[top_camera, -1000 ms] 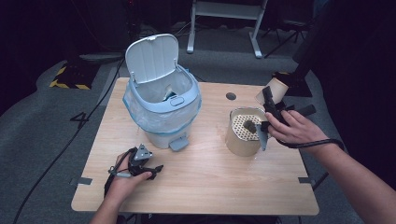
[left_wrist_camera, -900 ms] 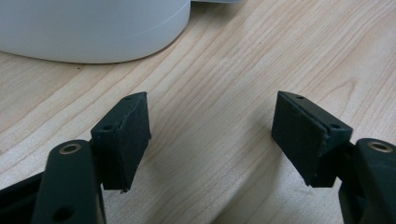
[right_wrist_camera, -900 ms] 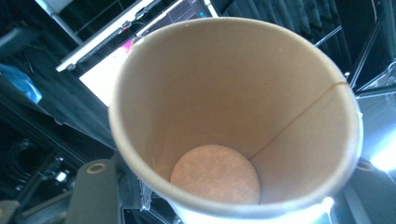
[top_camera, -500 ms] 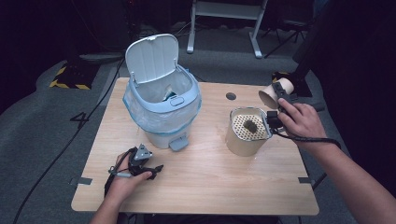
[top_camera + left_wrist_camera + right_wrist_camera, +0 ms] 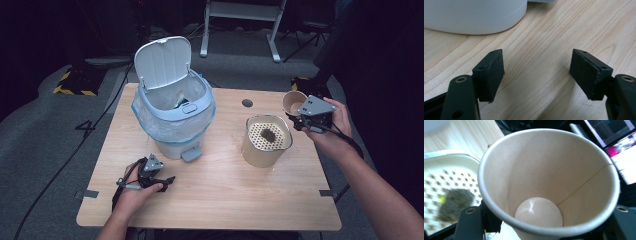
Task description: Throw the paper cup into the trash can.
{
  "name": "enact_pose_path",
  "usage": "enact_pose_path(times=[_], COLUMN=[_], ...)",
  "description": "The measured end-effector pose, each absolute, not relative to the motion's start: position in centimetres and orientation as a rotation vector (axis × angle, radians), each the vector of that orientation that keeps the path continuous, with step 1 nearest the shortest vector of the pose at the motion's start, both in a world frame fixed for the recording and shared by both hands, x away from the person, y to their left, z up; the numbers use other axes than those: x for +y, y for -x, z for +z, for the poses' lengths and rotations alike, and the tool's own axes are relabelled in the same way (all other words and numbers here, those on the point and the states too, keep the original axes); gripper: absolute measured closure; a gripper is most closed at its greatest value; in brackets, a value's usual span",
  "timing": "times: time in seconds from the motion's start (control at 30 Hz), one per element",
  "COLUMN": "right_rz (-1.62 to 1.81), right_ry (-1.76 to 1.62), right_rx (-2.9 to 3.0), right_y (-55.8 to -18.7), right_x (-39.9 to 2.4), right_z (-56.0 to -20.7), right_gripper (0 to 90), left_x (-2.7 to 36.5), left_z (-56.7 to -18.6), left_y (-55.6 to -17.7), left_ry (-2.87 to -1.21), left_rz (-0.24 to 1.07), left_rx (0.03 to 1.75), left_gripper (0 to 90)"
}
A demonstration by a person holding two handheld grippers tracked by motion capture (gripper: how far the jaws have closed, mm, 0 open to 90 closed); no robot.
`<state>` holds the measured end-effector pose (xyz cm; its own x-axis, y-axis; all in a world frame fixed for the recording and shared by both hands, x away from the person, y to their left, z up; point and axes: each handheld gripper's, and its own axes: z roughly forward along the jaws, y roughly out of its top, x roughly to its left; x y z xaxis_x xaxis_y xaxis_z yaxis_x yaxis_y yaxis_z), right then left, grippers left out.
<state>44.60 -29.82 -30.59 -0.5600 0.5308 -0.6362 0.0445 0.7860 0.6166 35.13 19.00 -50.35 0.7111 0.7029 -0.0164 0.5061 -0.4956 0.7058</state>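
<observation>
A paper cup [image 5: 294,101] is held in the right gripper [image 5: 300,119], raised off the desk [image 5: 225,195] near its right edge, just beside the beige container [image 5: 266,142]. In the right gripper view the cup [image 5: 549,182] is empty, a jaw at each side of it; these jaws have just been opening, the cup between them. A dark lump [image 5: 268,134] lies on the container's perforated insert. The left gripper [image 5: 161,180] rests spread on the desk before the blue bin [image 5: 172,107], lid up.

Empty paper cup [image 5: 541,195], apparently tilted, aloft.
</observation>
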Motion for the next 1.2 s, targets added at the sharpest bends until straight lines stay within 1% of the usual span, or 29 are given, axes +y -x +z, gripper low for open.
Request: enact_pose_path(times=[0.33,0.53,1.0,1.2], right_rz=[1.049,1.234,1.428,1.41], right_ry=[-0.636,-0.655,-0.588,-0.579], right_rx=[2.188,2.24,2.349,2.383], right_y=[-45.0,-45.5,-46.8,-47.4], right_x=[-30.6,-30.3,-27.7,-26.6], right_z=[-29.6,-28.6,-27.0,-26.4], right_gripper=[32.4,32.2,32.0,32.1], left_x=[19.0,19.0,19.0,18.9], left_z=[-50.4,-50.4,-50.4,-50.4], left_y=[-35.1,-35.1,-35.1,-35.1], left_ry=[-2.201,-2.201,-2.2,-2.202], left_rz=[0.351,0.35,0.353,0.358], left_rx=[0.919,0.92,0.925,0.923], left_gripper=[27.8,27.8,27.7,27.7])
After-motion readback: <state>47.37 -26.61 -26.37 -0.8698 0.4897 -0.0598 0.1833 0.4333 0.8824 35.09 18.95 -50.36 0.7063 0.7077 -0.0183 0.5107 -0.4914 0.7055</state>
